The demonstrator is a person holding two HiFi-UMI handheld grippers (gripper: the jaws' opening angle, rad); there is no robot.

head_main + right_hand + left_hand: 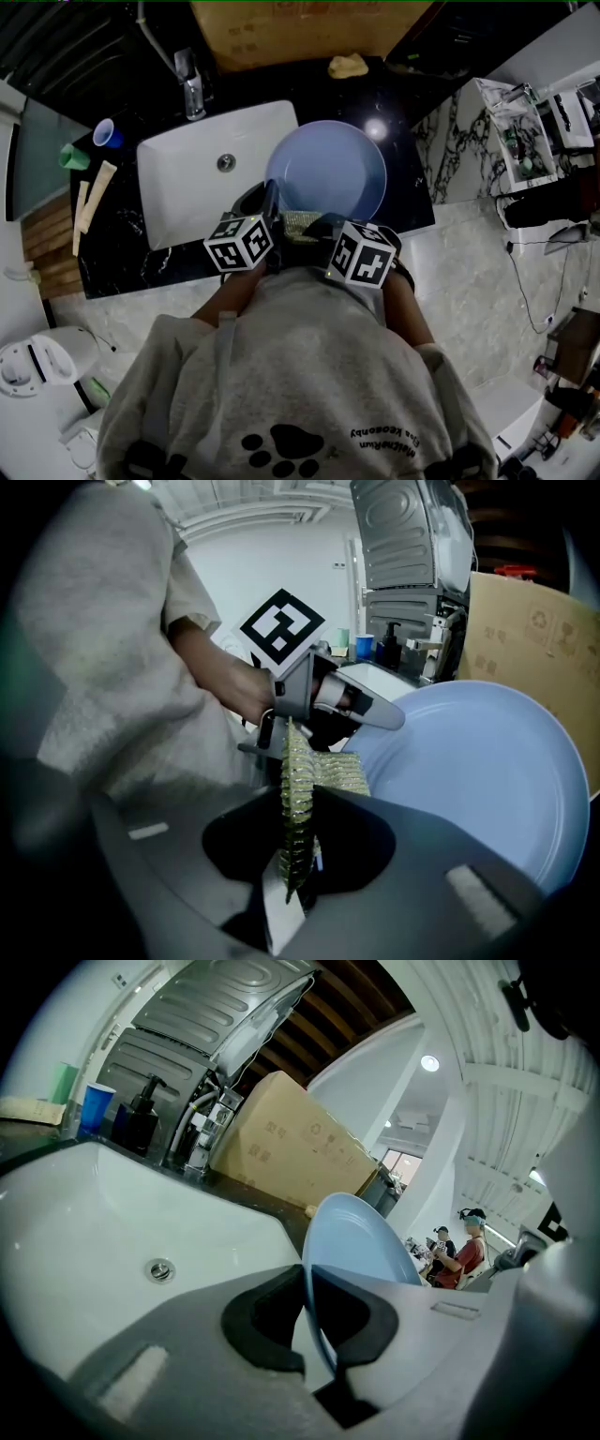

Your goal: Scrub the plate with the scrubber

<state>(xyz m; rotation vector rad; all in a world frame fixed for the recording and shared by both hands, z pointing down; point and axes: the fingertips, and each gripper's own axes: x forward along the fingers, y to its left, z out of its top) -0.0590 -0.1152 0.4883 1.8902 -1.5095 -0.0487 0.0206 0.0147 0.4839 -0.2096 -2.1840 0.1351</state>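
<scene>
We hold the round pale-blue plate (328, 173) over the white ceramic sink (187, 178), left gripper (311, 1314) pinching its rim. The right gripper (300, 847) clamps the yellow-green mesh scrubber (298, 799); scrubbing looks barely begun.

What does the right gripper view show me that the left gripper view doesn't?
Only the right gripper view: the scrubber clamped in the right gripper, the plate face-on, and the left gripper seen from outside, gripping the plate's rim. Only the left gripper view: the drain in the sink, and the plate's rim edge-on between the left jaws. Both: the plate, the box and the blue cup.
</scene>
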